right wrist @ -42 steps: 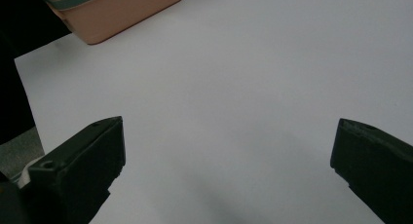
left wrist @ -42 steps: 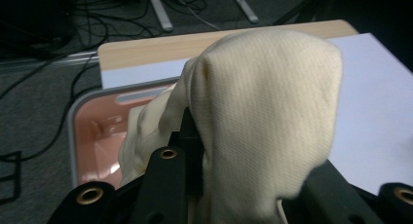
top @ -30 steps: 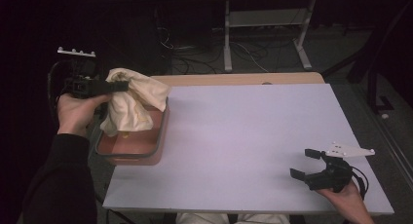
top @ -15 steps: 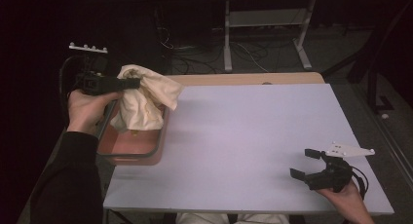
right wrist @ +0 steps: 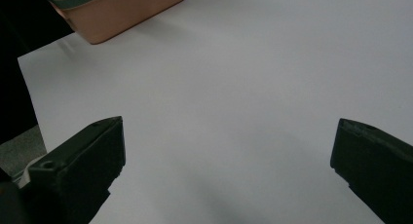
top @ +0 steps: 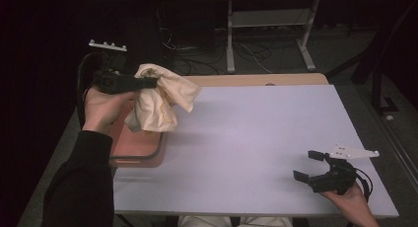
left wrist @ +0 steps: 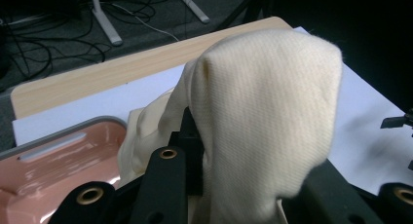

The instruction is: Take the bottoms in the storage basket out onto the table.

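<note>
The left gripper (top: 148,82) has its fingers clamped on a cream cloth (top: 160,101) hanging above the pink basin (top: 140,150); the right gripper (top: 315,170) rests fingers apart on the white worktop (top: 246,138); cables (top: 197,64) litter the dark floor.

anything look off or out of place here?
Nothing damaged or spilled. The cream cloth hangs bunched from the left gripper, partly above the pink tub. The right gripper rests open over bare table.

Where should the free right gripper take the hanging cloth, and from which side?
Probably the cloth's loose lower hem above the basket, coming from the table side: the left gripper pinches its top, so the rest droops free. The right gripper is open.
</note>
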`<control>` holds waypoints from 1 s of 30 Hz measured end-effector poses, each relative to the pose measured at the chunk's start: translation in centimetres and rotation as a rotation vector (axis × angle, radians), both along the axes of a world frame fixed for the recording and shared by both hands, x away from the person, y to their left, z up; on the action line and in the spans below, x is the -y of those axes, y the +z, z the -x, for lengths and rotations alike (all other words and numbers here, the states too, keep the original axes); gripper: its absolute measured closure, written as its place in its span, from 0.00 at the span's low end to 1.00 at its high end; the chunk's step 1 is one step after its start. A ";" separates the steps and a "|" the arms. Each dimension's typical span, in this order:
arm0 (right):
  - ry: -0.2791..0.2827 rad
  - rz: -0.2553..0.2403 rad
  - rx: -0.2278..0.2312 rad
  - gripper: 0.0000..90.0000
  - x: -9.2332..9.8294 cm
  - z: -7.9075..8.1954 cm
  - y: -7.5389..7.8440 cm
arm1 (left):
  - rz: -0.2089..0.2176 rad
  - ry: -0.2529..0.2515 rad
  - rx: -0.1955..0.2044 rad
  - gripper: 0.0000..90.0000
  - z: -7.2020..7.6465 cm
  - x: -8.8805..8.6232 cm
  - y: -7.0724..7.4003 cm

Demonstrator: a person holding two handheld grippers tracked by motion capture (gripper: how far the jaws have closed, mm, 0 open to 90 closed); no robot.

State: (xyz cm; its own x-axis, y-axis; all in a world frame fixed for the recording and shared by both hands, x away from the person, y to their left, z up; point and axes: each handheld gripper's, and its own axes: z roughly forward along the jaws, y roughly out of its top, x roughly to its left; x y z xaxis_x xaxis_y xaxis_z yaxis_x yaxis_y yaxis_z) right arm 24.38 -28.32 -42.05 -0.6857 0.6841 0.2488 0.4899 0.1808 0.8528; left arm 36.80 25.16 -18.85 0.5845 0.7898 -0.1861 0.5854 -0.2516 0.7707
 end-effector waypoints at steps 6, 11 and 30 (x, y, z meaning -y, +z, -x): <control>0.005 -0.001 0.001 0.00 0.0 0.0 0.0 | 0.005 -0.019 0.012 0.78 -0.2 1.4 0.1; 0.006 -0.002 -0.001 0.00 -0.1 0.0 0.0 | 0.012 -0.038 0.012 0.78 -0.5 2.6 0.1; 0.011 -0.003 0.002 0.00 -0.1 0.0 0.0 | 0.003 -0.097 -0.017 0.78 -1.5 6.2 -1.3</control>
